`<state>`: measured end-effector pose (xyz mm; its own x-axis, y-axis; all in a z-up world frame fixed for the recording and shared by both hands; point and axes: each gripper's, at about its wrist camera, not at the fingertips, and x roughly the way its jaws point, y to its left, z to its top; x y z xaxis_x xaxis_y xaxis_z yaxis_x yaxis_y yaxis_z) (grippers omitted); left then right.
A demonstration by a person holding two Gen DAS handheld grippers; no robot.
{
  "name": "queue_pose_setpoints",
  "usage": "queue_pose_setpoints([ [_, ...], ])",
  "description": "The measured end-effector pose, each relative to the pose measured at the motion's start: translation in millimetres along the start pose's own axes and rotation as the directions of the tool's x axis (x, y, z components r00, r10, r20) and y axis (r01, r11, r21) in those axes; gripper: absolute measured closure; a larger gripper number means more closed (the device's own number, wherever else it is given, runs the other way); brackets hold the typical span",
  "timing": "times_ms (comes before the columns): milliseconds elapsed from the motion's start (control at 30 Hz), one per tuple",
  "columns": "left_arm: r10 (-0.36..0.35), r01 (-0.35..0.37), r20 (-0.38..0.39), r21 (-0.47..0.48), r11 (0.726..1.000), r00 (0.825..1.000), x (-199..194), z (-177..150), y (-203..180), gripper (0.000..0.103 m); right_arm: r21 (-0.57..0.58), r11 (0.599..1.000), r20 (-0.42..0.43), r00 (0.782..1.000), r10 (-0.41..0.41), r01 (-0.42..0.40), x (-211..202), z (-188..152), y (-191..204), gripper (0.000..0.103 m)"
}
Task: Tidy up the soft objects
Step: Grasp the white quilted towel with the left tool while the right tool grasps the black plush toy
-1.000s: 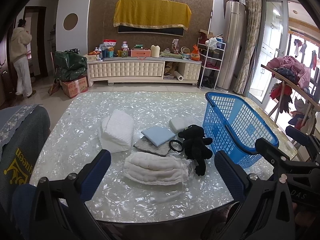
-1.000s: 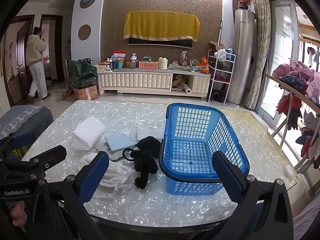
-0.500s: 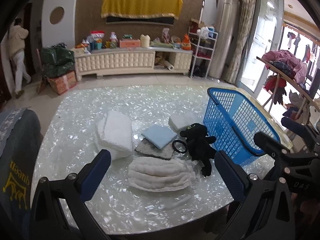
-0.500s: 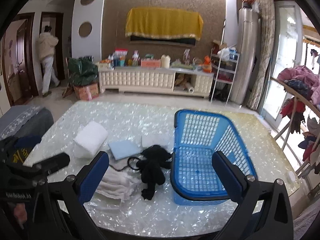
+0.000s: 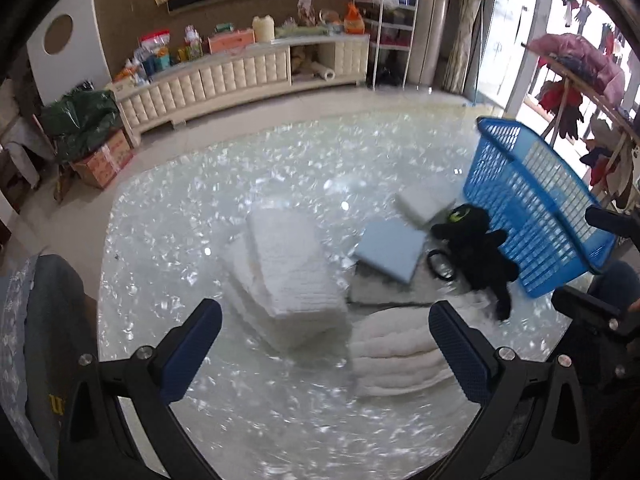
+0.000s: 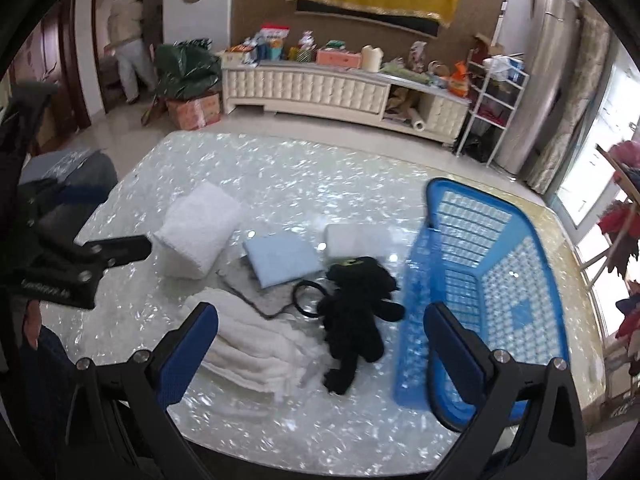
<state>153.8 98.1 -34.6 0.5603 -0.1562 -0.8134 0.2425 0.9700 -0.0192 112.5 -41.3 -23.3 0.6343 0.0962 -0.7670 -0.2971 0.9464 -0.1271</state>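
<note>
Both grippers have dropped closer over the bench [image 5: 280, 152], the left gripper [image 5: 326, 340] and right gripper [image 6: 320, 340] with fingers wide and empty, while the soft pile sits mid-frame beside the empty blue basket [image 6: 500, 280], so sorting is only starting.

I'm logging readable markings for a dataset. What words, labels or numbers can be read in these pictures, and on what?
None can be read for certain.
Left gripper body: pale lettering, too blurred to read.
Grey chair cover: yellow lettering, cut off by the gripper, unreadable.
Cardboard box on the floor: print too small.
Packages on the TV cabinet: labels too small and blurred.
</note>
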Motion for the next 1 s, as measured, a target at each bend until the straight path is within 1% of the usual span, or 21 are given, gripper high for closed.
queue_pose_setpoints([
  [33, -0.01, 0.01, -0.016, -0.004, 1.0, 1.0, 5, 1, 5, 0.0, -0.006, 1.0, -0.018, 1.0, 0.011, -0.011, 7, 2, 3, 0.0],
  [100, -0.048, 0.047, -0.074, -0.017, 0.999, 0.996, 19, 5, 16, 0.0, -0.012, 1.0, -0.049, 0.999, 0.014, -0.014, 18, 5, 6, 0.0],
  [200, -0.042, 0.044, -0.091, 0.018, 0.999, 0.995, 32, 6, 21, 0.0, -0.015, 1.0, -0.096, 0.995, 0.02, -0.022, 36, 9, 9, 0.0],
  [267, -0.054, 0.058, -0.117, 0.029, 0.998, 0.992, 41, 8, 25, 0.0, -0.016, 1.0, -0.122, 0.992, 0.024, -0.026, 44, 12, 10, 0.0],
  [367, -0.075, 0.078, -0.166, 0.009, 0.997, 0.983, 56, 11, 32, 0.0, -0.006, 0.999, -0.167, 0.985, 0.037, -0.038, 59, 13, 9, 0.0],
  [433, -0.093, 0.094, -0.183, -0.004, 0.996, 0.979, 62, 11, 34, 0.0, -0.003, 0.999, -0.185, 0.982, 0.041, -0.042, 64, 14, 10, 0.0],
  [533, -0.124, 0.121, -0.208, -0.027, 0.992, 0.97, 73, 15, 39, 0.0, 0.002, 1.0, -0.214, 0.976, 0.029, -0.029, 76, 16, 9, 0.0],
  [633, -0.133, 0.125, -0.228, -0.05, 0.991, 0.964, 85, 21, 42, 0.0, 0.026, 1.0, -0.245, 0.97, 0.001, 0.005, 87, 17, 3, 0.0],
  [667, -0.133, 0.124, -0.235, -0.056, 0.991, 0.963, 90, 22, 43, 0.0, 0.032, 0.999, -0.248, 0.969, -0.008, 0.016, 93, 18, 5, 0.0],
  [700, -0.133, 0.122, -0.241, -0.061, 0.991, 0.961, 93, 24, 45, 0.0, 0.027, 0.998, -0.247, 0.968, -0.042, 0.05, 95, 19, 3, 0.0],
  [800, -0.148, 0.133, -0.262, -0.074, 0.988, 0.954, 108, 25, 50, 0.0, 0.022, 0.997, -0.238, 0.969, -0.068, 0.075, 96, 20, 2, 0.0],
  [900, -0.142, 0.124, -0.283, -0.081, 0.989, 0.949, 124, 23, 55, 0.0, 0.003, 0.995, -0.238, 0.966, -0.098, 0.102, 103, 22, 4, 0.0],
  [1000, -0.156, 0.132, -0.288, -0.101, 0.986, 0.945, 131, 19, 60, 0.0, 0.003, 0.999, -0.223, 0.974, -0.051, 0.052, 101, 23, 11, 0.0],
])
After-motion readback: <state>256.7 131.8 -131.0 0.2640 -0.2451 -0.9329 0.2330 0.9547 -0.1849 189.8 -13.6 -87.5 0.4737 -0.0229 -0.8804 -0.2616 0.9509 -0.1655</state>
